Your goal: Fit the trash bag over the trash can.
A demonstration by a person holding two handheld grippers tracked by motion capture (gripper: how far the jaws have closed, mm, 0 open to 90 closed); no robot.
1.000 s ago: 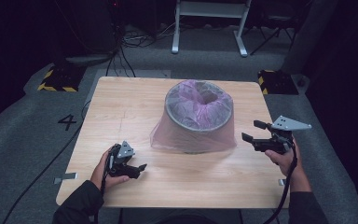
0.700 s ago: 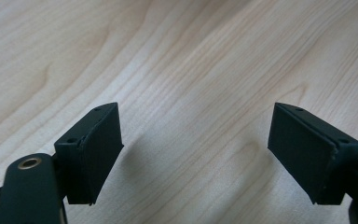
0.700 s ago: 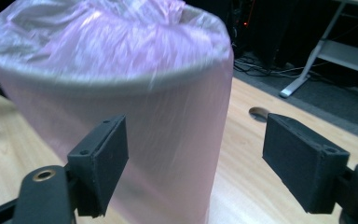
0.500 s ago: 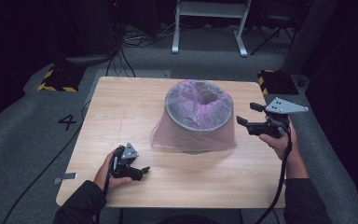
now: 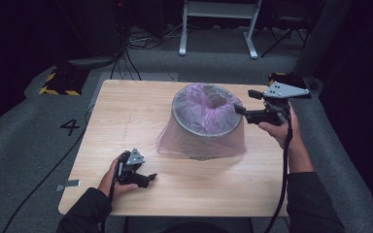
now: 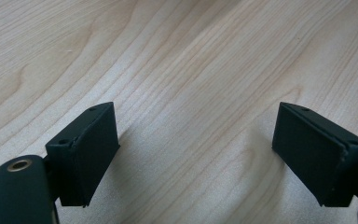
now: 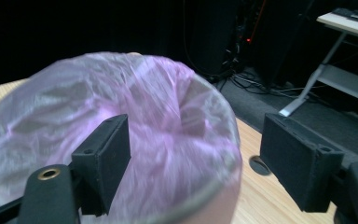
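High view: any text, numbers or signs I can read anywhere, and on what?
"4": a dark numeral on the grey floor mat, left of the table.
Yellow and black hazard stripes: a warning pattern without words, on a block at the far left of the floor.
Nothing readable on the bin, its pink bag or either gripper.

Two black jaws of the right gripper (image 7: 193, 161) rise from the bottom edge and stand wide apart, with nothing pressed between them. Just beyond them sits a round bin (image 7: 214, 196) lined with a pink plastic bag (image 7: 121, 93), whose film is crumpled inward at the mouth. The bin stands on a light wooden table (image 7: 261, 205). Farther off to the right, cables (image 7: 242, 77) lie on a dark floor beside a white table leg (image 7: 314, 84).
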